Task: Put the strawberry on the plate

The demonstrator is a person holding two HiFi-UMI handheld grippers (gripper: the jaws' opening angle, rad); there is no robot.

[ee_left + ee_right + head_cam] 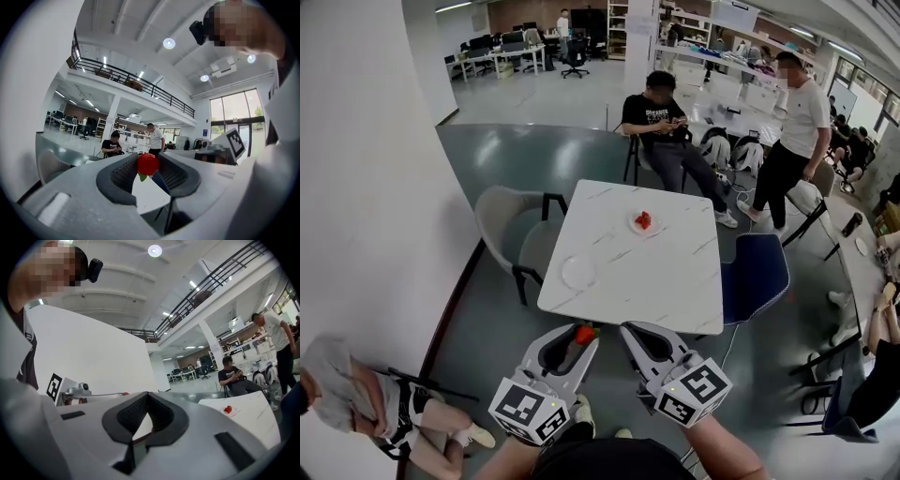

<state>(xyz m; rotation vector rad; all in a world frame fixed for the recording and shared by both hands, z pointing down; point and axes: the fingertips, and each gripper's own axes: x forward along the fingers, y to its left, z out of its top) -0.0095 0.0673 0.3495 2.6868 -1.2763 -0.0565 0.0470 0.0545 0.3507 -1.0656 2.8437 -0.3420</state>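
Red strawberry (584,335) pinched at the tips of the left gripper (148,160), sides half tucked behind the pads (125,172), green leaf (142,177) poking out at 6. Right gripper (147,397) jaws pressed together, nothing between. Bare plate (578,272) on the table (675,281) at 12, loaded plate (644,222) around 1.

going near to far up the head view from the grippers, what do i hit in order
strawberry held in the left gripper → empty plate → far plate bearing a second strawberry → seated person in black
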